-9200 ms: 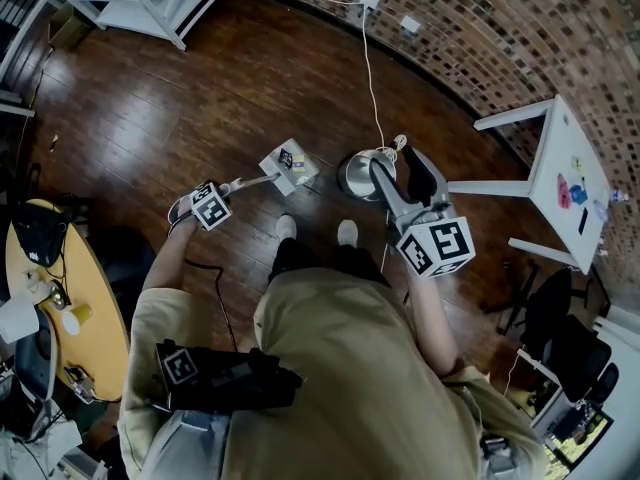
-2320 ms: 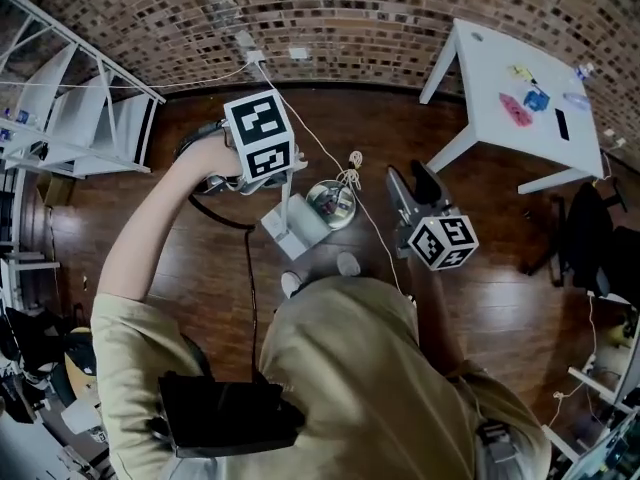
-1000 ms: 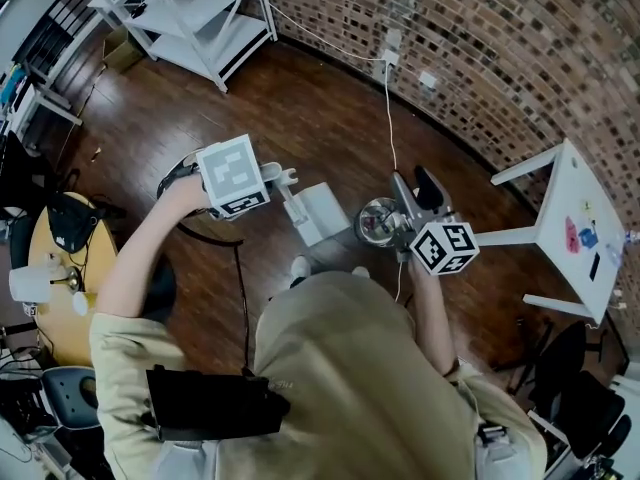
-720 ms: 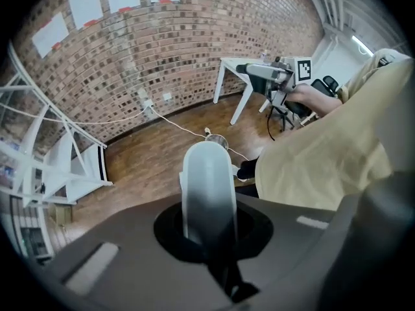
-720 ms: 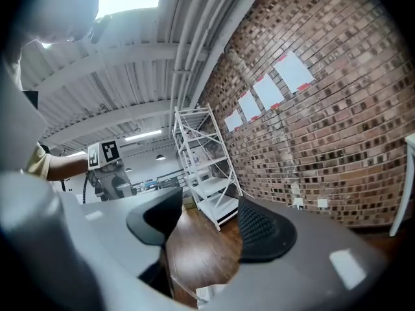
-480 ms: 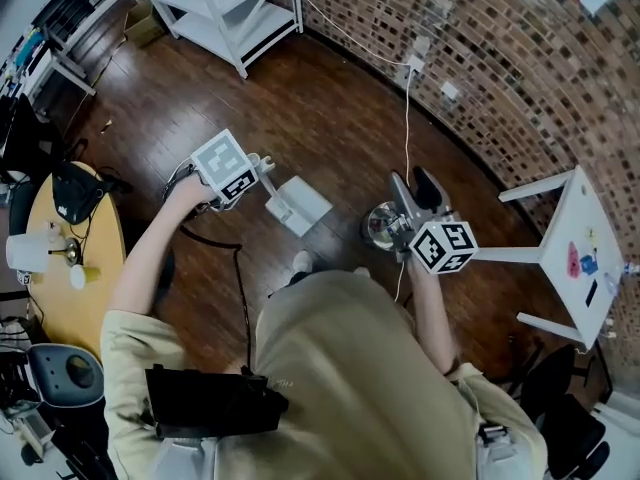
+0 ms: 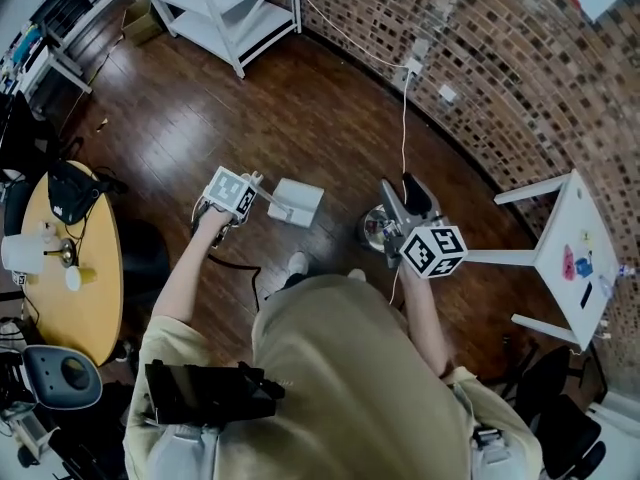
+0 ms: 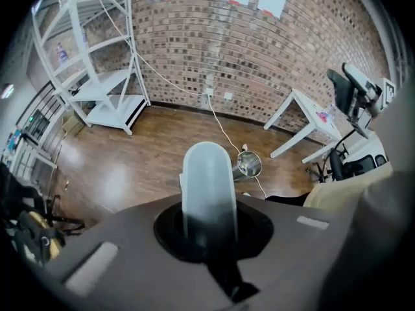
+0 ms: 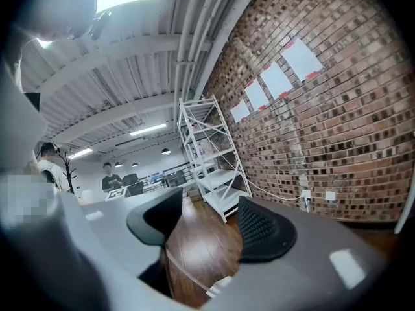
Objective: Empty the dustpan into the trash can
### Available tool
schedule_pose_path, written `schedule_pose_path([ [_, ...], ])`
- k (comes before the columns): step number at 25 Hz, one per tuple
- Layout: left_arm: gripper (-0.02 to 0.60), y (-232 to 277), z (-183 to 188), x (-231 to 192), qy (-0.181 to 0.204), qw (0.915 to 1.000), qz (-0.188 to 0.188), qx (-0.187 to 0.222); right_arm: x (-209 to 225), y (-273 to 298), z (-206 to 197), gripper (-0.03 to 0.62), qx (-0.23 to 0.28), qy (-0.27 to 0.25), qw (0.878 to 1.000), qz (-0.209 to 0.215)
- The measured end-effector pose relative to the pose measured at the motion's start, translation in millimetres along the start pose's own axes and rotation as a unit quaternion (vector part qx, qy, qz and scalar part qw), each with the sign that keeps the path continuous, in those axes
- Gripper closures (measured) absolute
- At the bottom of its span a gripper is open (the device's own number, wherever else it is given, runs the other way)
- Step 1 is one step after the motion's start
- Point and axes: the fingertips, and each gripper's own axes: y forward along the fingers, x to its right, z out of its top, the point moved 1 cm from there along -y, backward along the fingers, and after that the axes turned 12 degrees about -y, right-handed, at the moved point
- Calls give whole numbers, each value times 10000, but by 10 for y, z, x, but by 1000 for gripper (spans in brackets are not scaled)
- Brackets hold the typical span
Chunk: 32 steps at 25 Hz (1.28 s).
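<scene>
Left tongs (image 7: 258, 192) clenched on the dustpan (image 7: 297, 204), gripping its pale rounded handle (image 8: 207, 186), which sticks up straight between the jaws in the left gripper view. I'm pointing them steeply down. The white pan sits just ahead of their tips, low over the wooden floor (image 7: 180, 118); whether it touches the floor I can't tell.

Trash can (image 7: 374, 230), small, shiny metal, is off to the right of the pan and apart from it, partly tucked under my right tongs (image 7: 400, 190). From the left tongs it shows just past the handle's top, slightly right.

Right tongs released: jaws apart, nothing between the pads, only floor seen through the gap. They point roughly level, toward the white shelf rack (image 7: 225, 8) and brick wall (image 7: 480, 58).

A white cable (image 7: 404, 118) runs from the wall down toward the can. White table (image 7: 575, 248) sits right of my right tongs, round yellow table (image 7: 60, 268) left of my left tongs.
</scene>
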Motion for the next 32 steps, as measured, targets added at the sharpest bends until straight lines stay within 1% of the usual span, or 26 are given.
schedule_pose_path([
  [4, 581, 376, -120, -35, -434, 9986, 94, 299, -16, -29, -13, 341, 16, 8, 10000, -53],
  [7, 581, 613, -159, -12, -516, 9975, 216, 438, -11, -74, -24, 341, 8, -11, 9999, -104],
  [11, 581, 925, -221, 3, -686, 9962, 323, 428, 33, -166, -31, 341, -15, -27, 9998, -220],
  [13, 581, 1047, -151, -118, -643, 9940, 538, 705, 38, -206, -56, 341, -11, -12, 9996, -282],
  [14, 581, 1109, -175, -146, -700, 9934, 552, 716, 34, -223, -76, 341, -18, 8, 9995, -302],
  [16, 581, 1228, -256, -122, -798, 9940, 509, 556, 58, -272, -90, 341, -47, 29, 9994, -349],
  [18, 581, 1362, -297, -75, -716, 9955, 481, 393, 124, -350, -76, 341, -70, 20, 9990, -434],
  [20, 581, 1441, -252, -70, -560, 9961, 521, 447, 197, -416, -68, 341, -75, 25, 9986, -528],
  [24, 581, 1503, -227, -86, -383, 9951, 687, 597, 283, -488, -127, 341, -100, 103, 9978, -652],
  [29, 577, 1520, -354, -98, -144, 9948, 838, 561, 271, -473, -165, 342, -95, 117, 9981, -592],
  [30, 570, 1513, -385, -93, -132, 9949, 832, 549, 271, -467, -161, 351, -77, 121, 9983, -570],
  [32, 488, 1495, -417, -70, -137, 9950, 791, 600, 272, -450, -157, 358, -58, 126, 9985, -534],
])
